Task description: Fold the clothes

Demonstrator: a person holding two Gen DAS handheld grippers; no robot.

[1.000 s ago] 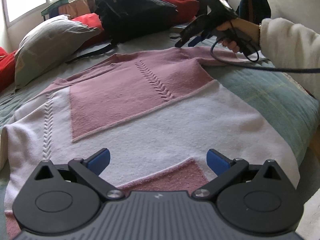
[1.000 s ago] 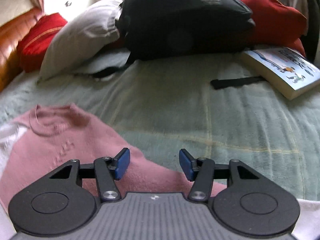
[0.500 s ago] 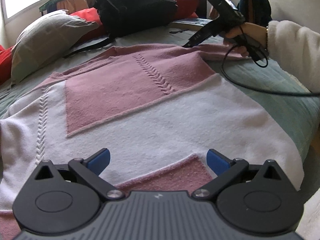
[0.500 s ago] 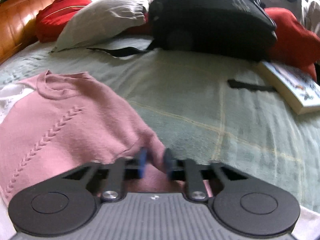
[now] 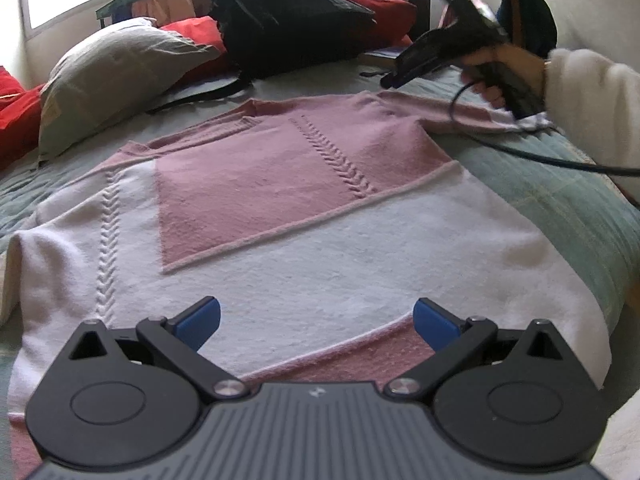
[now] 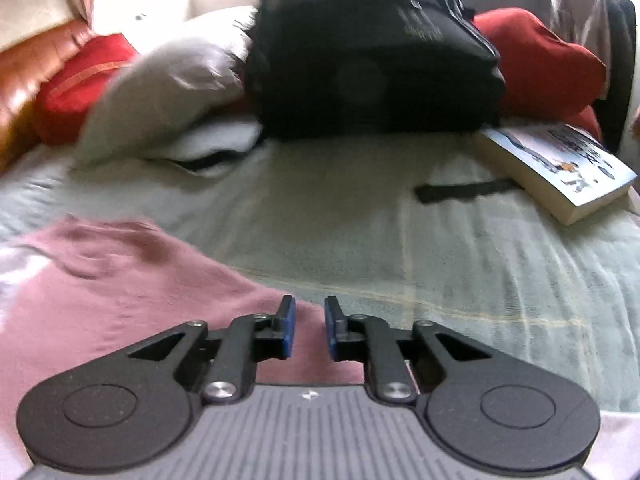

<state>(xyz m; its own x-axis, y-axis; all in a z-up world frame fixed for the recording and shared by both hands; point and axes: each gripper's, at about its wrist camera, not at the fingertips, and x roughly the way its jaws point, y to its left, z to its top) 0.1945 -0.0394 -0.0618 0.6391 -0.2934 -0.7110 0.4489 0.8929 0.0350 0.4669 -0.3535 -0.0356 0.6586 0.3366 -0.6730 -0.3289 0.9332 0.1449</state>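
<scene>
Left view, sweater: we see the sweater [image 5: 304,216] spread flat on the bed [image 5: 560,200], pink panels over white, neckline toward the pillow [image 5: 112,76].
Left view, left gripper: our left gripper [image 5: 316,320] hovers over the hem with its blue pads wide apart, holding nothing.
Left view, right gripper: our right gripper [image 5: 404,76] is raised above the far sleeve [image 5: 460,114]; half a second ago its tip was down at the cloth.
Left view, sleeve: it lies stretched out to the side along the bed, not drawn over the body.
Right view, right gripper: the fingers [image 6: 308,328] stand a narrow gap apart with no cloth between them; half a second ago they looked pressed close at the pink edge.
Right view, surroundings: backpack [image 6: 372,60] and book [image 6: 560,168] lie beyond, well apart from the sweater.
What changed: we judge the right gripper let go of, or missed, the sleeve as it lifted.
For the task: no fold shows; the sleeve likely needs a fresh pinch.
</scene>
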